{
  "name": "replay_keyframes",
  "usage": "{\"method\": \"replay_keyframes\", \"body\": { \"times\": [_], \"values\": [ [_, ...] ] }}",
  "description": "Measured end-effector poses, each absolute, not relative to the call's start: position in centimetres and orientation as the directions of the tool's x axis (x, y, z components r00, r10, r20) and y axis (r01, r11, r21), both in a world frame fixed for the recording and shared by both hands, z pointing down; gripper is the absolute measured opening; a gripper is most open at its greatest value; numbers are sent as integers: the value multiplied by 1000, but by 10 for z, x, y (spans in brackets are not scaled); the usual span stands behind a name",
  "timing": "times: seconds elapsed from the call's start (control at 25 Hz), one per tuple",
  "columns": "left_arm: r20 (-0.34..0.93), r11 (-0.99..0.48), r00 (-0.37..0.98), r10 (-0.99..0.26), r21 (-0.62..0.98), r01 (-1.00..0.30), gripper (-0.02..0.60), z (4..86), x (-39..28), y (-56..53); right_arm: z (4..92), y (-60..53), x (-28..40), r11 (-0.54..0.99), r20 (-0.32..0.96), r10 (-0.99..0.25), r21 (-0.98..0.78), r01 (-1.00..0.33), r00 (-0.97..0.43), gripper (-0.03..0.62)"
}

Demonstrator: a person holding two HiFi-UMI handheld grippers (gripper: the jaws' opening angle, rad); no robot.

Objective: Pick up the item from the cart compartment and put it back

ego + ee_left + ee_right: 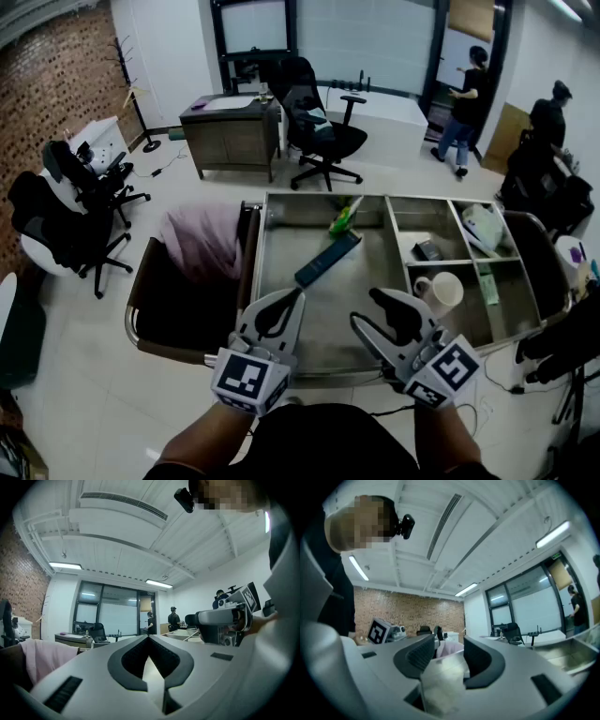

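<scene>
Obs: left gripper [292, 298] jaws together, empty; right gripper [364, 307] jaws wide apart, gripping nothing. Risk: a careless reach into the cart [328, 367] could tip the mug [442, 291] over.

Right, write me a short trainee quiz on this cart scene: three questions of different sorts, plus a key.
1. True or false: the white mug is in the large left compartment of the cart.
2. The left gripper and right gripper are at the cart's near edge. Whose tongs stand apart? A) left B) right C) both
3. Fill in: the cloth at the cart's left end is ____.
Key: 1 false, it is in a small right-hand compartment. 2 B; the left tongs are together. 3 pink.
</scene>
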State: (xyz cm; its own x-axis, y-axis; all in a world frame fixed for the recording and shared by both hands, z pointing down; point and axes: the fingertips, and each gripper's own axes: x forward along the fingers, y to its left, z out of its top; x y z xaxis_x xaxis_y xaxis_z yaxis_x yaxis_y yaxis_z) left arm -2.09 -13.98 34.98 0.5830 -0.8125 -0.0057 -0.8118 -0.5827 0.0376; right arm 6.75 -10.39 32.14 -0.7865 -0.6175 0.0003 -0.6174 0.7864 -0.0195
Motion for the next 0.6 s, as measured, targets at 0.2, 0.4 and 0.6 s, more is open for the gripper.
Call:
{"method": "replay_keyframes", "body": {
  "times": [0.2, 0.4, 0.6],
  "values": [
    [-20, -617, 617, -787, 34, -786, 0, 344, -31, -151, 341, -134, 30, 811, 269, -584, 229, -538, -766, 218],
    [-43, -641, 639, -768, 37, -767, 0, 341, -41, -156, 359, -172, 17, 817, 442, -566, 413, -402, -696, 218],
    [-48, -658, 657, -752, 31, -752, 0, 338, -52, -157, 397, -206, 10, 835, 644, -497, 538, -117, -582, 227]
  ]
}}
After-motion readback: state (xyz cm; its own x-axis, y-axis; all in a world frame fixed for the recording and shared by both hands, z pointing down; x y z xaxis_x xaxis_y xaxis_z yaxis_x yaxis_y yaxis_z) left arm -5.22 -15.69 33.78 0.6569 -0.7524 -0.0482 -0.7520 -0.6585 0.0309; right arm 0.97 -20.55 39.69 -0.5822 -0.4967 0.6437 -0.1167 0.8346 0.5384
